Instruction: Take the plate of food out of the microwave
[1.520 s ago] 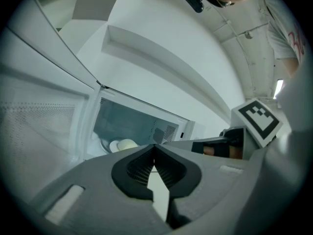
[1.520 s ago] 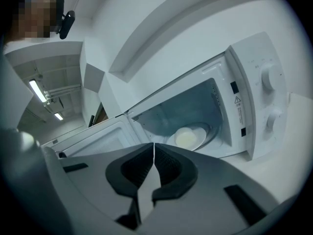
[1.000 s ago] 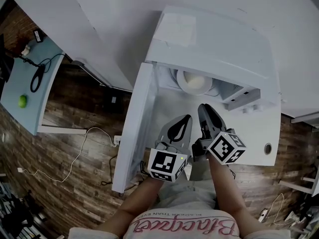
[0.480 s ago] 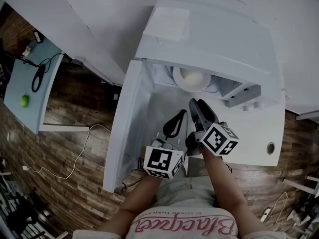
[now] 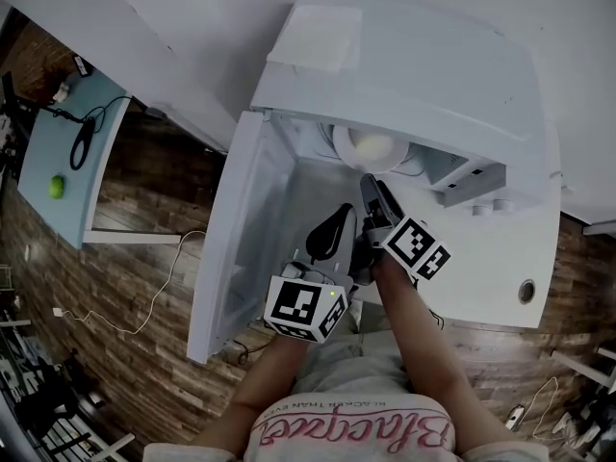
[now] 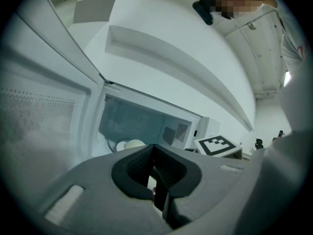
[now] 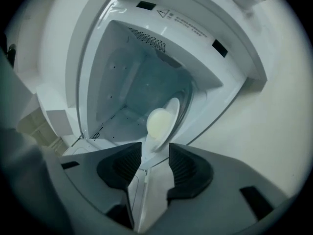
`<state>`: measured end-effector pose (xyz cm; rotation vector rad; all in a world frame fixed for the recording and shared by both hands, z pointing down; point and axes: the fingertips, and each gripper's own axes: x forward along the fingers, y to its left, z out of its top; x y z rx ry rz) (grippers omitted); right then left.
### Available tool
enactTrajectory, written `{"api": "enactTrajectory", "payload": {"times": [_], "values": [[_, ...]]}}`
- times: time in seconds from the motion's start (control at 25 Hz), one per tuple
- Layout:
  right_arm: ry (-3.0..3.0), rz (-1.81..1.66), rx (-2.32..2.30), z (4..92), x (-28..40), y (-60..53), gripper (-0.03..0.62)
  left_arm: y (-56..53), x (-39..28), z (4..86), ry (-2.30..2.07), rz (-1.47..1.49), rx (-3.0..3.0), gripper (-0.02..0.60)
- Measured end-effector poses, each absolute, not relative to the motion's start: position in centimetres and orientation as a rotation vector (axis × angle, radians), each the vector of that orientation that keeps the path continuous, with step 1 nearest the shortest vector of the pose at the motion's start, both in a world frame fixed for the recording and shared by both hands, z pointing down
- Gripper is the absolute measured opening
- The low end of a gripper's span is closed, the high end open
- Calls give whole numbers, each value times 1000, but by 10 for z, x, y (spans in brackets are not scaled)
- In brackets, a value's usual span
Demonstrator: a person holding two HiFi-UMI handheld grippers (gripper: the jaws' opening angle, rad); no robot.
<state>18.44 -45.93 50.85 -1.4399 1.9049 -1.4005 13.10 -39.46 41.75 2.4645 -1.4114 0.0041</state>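
A white microwave (image 5: 433, 75) stands with its door (image 5: 236, 229) swung open to the left. On the turntable inside lies a white plate (image 5: 395, 162) with a pale round piece of food (image 5: 371, 145). My right gripper (image 5: 372, 187) is at the oven mouth, just short of the plate's front rim. In the right gripper view it (image 7: 155, 153) is open, and the plate (image 7: 172, 112) and food (image 7: 158, 123) show just beyond its tips, untouched. My left gripper (image 5: 339, 221) hangs lower and to the left, outside the cavity. It (image 6: 153, 148) is shut on nothing.
The open door stands close on the left of both grippers. The microwave sits on a white counter (image 5: 500, 268) with a round hole (image 5: 526, 292). A light-blue table (image 5: 43, 152) with a green ball (image 5: 58, 186) and cables is far left, over a wooden floor.
Both grippers have moved up toward the microwave's opening, the right one closer to the plate. The plate has not moved.
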Motion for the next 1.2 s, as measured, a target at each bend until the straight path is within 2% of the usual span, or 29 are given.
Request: {"api": "enactTrajectory", "payload": {"times": [0.84,1.2], "values": [[1468,-1773,-1634,535,194,-488,167,-406,108,398,-1503,64,2528,6],[1521,-1737,-1717,536,195,-484,143,-402,96,404,-1536,93,2509,6]]}}
